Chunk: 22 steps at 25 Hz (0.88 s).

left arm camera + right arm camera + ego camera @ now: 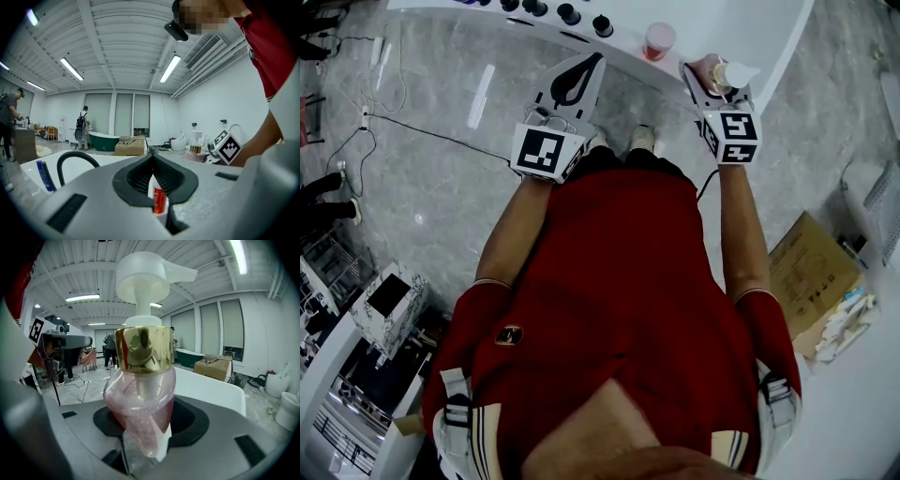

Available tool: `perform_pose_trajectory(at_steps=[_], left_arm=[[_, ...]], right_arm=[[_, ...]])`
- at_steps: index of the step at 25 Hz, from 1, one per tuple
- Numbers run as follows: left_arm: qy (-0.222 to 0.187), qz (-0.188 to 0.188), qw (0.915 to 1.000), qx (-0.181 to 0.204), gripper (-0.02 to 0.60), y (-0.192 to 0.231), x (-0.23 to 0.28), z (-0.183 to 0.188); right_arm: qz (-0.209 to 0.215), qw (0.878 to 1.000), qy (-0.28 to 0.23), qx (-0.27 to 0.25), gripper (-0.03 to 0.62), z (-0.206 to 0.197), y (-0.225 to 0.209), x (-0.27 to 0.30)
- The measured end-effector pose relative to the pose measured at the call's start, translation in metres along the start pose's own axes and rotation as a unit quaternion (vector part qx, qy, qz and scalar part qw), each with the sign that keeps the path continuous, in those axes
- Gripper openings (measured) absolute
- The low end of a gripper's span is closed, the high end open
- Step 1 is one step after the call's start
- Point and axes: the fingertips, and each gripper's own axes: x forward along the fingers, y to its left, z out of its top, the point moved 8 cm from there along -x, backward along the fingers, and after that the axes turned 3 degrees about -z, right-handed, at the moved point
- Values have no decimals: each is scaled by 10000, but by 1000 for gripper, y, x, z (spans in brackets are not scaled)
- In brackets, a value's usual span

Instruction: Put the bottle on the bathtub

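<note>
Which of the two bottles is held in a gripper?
The pink pump bottle with the gold collar, clamped in the right gripper. The other, a smaller red bottle, stands free on the bathtub rim.

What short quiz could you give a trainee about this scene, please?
1. True or false: the right gripper is shut on the pump bottle.
2. The bottle's collar is: A) gold, B) black, C) green.
3. Which gripper has its jaws together with nothing held?
Key: 1 true; 2 A; 3 the left gripper.
</note>
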Motion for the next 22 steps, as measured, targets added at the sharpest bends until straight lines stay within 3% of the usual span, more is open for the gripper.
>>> perform_pose_trajectory(at_steps=[22], left_arm=[[449, 157, 9989, -17, 8, 19, 12, -21]], right_arm=[[99, 9990, 426, -126, 216, -53, -19, 66]])
